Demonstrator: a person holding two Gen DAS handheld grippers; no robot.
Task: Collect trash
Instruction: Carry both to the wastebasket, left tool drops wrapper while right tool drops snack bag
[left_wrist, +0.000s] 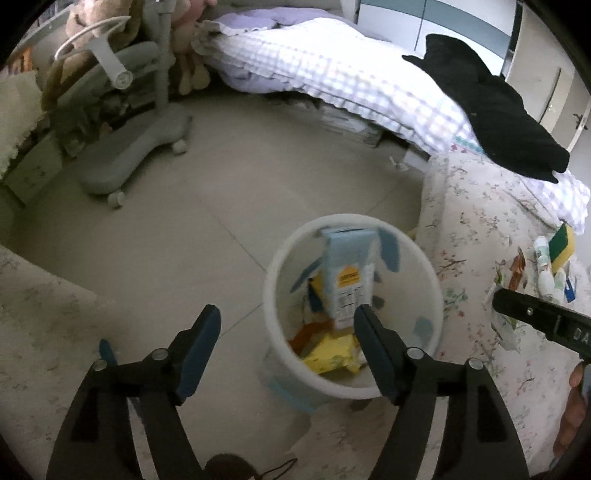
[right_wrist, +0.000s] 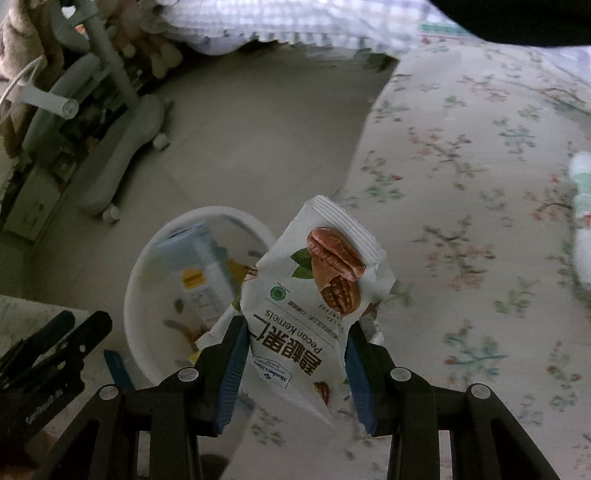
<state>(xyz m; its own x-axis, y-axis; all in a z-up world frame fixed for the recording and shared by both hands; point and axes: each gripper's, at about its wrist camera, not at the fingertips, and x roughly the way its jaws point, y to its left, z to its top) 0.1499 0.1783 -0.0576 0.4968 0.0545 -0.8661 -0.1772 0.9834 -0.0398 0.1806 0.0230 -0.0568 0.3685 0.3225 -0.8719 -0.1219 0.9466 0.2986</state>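
A white round bin stands on the floor beside the floral bed cover; it also shows in the right wrist view. Inside are a pale blue carton, a yellow wrapper and other scraps. My left gripper is open and empty just above the bin's near rim. My right gripper is shut on a white pecan kernels packet, held above the bed's edge right of the bin. The right gripper's side shows in the left wrist view.
A floral bed cover fills the right, with small bottles, a yellow-green sponge and wrappers on it. A grey wheeled chair base stands far left. A checked quilt and black garment lie behind.
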